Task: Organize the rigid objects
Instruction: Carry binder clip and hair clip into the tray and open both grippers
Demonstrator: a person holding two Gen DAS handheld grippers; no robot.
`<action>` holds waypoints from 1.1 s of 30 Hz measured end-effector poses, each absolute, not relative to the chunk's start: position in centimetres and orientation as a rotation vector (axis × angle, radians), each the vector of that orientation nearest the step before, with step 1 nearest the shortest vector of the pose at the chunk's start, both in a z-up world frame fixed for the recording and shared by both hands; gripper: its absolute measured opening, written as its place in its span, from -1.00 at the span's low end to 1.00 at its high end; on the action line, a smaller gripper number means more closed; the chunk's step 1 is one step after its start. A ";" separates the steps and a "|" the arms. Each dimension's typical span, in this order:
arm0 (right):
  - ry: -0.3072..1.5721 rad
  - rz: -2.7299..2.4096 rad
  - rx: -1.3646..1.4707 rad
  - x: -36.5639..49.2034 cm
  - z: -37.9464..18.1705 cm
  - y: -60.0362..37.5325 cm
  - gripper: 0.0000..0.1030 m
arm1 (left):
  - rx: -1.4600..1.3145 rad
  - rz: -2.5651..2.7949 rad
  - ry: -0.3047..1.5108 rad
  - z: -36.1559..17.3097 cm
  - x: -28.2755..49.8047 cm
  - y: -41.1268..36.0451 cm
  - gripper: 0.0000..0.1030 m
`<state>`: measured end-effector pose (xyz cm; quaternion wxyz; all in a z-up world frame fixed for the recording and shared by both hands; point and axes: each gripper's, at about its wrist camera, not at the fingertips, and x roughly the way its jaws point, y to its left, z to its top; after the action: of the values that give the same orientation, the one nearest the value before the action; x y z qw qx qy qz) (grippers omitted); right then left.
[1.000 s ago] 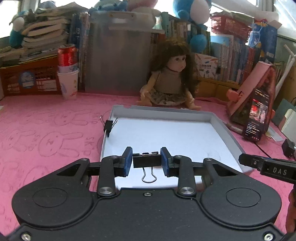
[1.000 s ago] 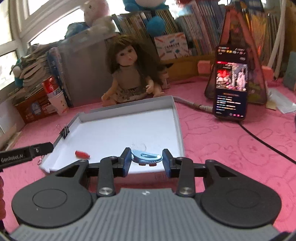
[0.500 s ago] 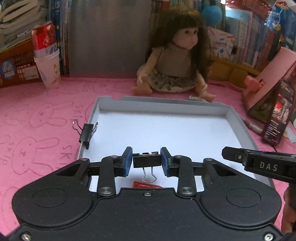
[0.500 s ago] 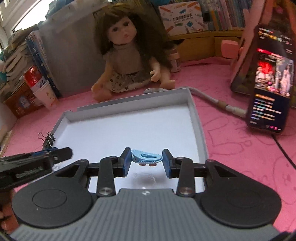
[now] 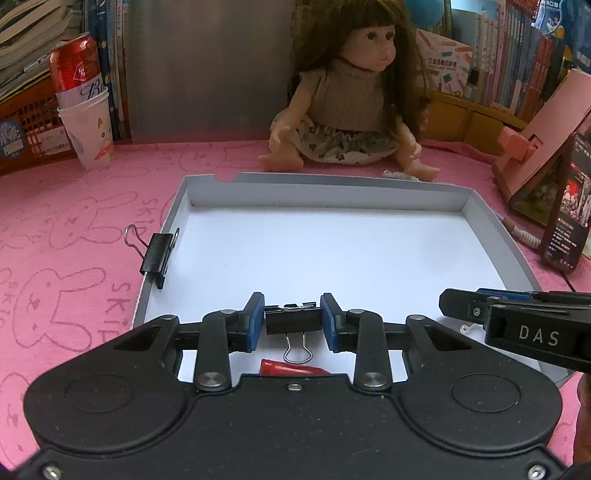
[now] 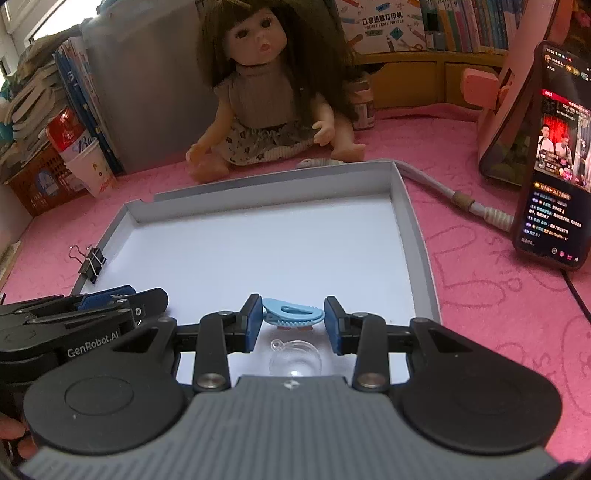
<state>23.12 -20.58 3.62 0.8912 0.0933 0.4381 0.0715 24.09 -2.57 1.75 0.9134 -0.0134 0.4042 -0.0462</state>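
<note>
Placement step, judged: left hand-held gripper (image 5: 292, 320) clamped on binder clip (image 5: 292, 319), right hand-held gripper (image 6: 293, 319) on blue clip (image 6: 293, 314), low centre above tray (image 5: 495, 236); release next.

The white letters "DAS" stand on the black side of the right gripper (image 5: 480, 314) where it reaches into the left wrist view. In the right wrist view the left gripper (image 6: 122, 299) carries "GenRobot.AI" in pale letters on its black body. The pink tablecloth (image 5: 74, 229) has outlined rabbits with the word "SKIP" drawn beside them. The red can (image 5: 74, 70) standing in the paper cup (image 5: 90, 133) shows a white band with script letters beginning "Bl"; the rest is hidden. The white box (image 6: 380, 22) behind the doll bears "POCKET LABEL PRINTER" under a line of Chinese characters. The phone (image 6: 554, 158) screen shows small Chinese text, too fine to read.
</note>
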 end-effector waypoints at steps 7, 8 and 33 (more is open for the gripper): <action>0.911 0.143 0.194 23.2 3.4 -20.5 -0.20 | -0.012 -0.089 0.826 1.5 24.0 -2.7 -0.40; 0.909 0.142 0.193 23.2 3.4 -20.5 -0.20 | -0.011 -0.088 0.825 1.5 24.0 -2.8 -0.40; 0.697 0.186 0.183 16.1 7.4 -22.3 0.69 | 0.030 -0.208 0.652 6.9 15.2 -1.5 0.44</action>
<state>16.10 -22.30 7.42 0.9316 0.0894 0.3404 0.0907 15.18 -1.51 6.95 0.9419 0.0145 0.3197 -0.1018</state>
